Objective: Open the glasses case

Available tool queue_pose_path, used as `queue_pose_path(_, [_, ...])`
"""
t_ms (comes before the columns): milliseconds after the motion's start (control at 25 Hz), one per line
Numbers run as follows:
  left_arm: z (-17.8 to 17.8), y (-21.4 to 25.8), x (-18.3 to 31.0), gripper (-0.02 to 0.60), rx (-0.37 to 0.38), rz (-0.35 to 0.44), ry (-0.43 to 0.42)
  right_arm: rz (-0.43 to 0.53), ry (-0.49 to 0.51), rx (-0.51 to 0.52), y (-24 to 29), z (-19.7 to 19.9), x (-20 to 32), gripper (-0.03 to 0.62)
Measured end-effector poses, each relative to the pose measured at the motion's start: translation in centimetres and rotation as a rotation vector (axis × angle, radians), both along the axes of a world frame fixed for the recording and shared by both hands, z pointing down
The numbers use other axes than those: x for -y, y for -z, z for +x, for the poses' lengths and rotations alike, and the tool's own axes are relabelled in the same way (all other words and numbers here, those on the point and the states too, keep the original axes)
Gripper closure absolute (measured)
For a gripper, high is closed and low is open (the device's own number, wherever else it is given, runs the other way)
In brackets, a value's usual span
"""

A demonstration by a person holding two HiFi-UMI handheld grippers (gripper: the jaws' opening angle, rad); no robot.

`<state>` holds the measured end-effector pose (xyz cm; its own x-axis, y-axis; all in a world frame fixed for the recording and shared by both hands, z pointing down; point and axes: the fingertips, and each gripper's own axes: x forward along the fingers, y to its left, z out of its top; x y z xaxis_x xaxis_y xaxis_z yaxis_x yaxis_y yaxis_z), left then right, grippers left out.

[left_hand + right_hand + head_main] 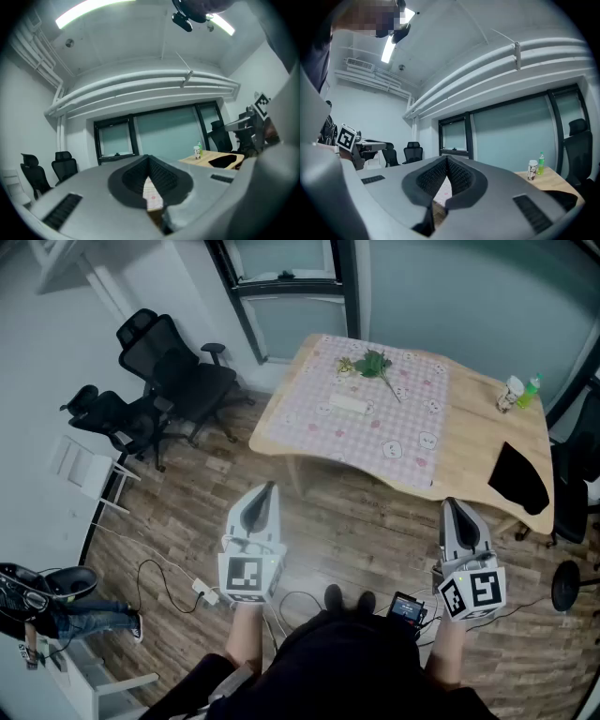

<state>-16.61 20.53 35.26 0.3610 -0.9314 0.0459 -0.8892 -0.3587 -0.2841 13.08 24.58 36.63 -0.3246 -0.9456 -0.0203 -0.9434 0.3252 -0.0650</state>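
Approach step, nothing touched yet. Two tools: left tool (267, 488) and right tool (450, 505), both level, jaws together and empty, over the floor well short of the counter (469, 442).

Next move likely calls for carrying both forward and parting the jaws.

On the pink checked cloth (403, 442): one pale oblong, probably the glasses case (349, 404), near one green sprig (373, 363). Far corner: one cup (511, 395), one green bottle (532, 388).

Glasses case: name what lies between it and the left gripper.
Head view: wood floor, then the table's near edge and pink checked cloth, between left gripper and glasses case.
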Motion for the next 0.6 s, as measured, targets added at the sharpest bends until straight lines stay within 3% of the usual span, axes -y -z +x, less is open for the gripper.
queue_pose_path(120, [0.2, 0.5, -0.5, 0.586, -0.033, -0.006, 0.028, -0.01, 0.0, 0.001, -0.1, 0.7, -0.4, 0.577])
queue_pose_path(440, [2.7, 0.7, -1.0, 0.586, -0.011, -0.005, 0.024, -0.023, 0.005, 0.041, -0.7, 3.3, -0.4, 0.577])
queue_pose_path(600, [3.8, -0.2, -1.5, 0.586, 0.01, -0.001, 0.014, -0.011, 0.016, 0.004, -1.3, 3.9, 0.0, 0.576])
